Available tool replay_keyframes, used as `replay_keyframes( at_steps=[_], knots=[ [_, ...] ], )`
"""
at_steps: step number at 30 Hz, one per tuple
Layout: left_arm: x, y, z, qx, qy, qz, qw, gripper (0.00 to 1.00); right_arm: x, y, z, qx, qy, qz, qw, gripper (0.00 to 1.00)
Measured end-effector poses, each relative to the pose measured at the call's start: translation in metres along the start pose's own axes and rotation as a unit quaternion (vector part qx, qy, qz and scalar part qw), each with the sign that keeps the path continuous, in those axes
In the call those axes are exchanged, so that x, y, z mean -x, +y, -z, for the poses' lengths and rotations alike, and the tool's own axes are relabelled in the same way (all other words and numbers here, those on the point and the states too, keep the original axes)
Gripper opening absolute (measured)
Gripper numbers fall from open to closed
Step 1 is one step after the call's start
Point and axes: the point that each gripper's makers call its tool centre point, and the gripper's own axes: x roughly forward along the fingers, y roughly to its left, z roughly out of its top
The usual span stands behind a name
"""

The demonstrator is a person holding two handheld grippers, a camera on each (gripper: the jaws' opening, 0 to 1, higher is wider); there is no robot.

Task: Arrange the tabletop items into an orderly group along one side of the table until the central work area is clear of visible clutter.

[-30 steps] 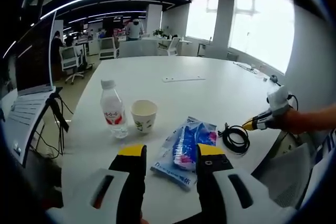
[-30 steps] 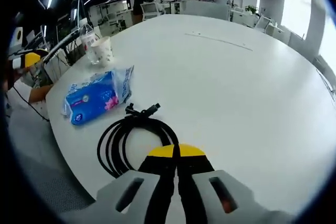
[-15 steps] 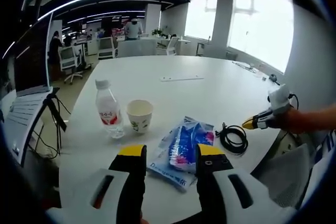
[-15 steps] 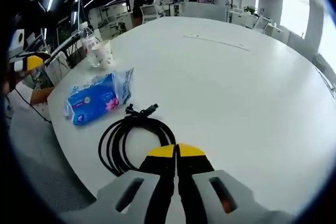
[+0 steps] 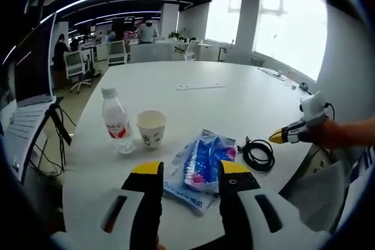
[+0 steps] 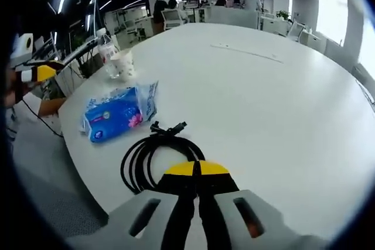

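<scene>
Left gripper view: the left gripper (image 5: 188, 174) is wide open and holds nothing; the blue tissue pack (image 5: 199, 160) lies between its tips. Water bottle (image 5: 115, 121) and paper cup (image 5: 150, 129) stand at 10 o'clock. Right gripper (image 6: 198, 169) is closed tight, empty, beside the black cable coil (image 6: 153, 153).

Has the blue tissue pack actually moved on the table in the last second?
No. In the left gripper view the tissue pack sits in the same place relative to the paper cup and the coiled black cable; the whole scene shifts together, so the camera moved.
</scene>
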Motion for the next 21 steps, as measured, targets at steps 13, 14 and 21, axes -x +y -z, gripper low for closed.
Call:
replay_keyframes(
  at_steps=[13, 14, 21],
  knots=[
    [-0.001, -0.003, 0.004, 0.012, 0.000, -0.001, 0.9999, 0.36, -0.008, 0.020, -0.015, 0.026, -0.002, -0.028, 0.9993, 0.00],
    [-0.001, -0.003, 0.004, 0.012, 0.000, -0.001, 0.9999, 0.36, -0.010, 0.023, -0.016, 0.028, -0.002, -0.031, 0.9991, 0.00],
    [0.000, -0.002, 0.006, 0.018, 0.000, -0.004, 0.9998, 0.36, -0.017, 0.039, -0.029, 0.040, -0.004, -0.048, 0.9980, 0.00]
  ],
)
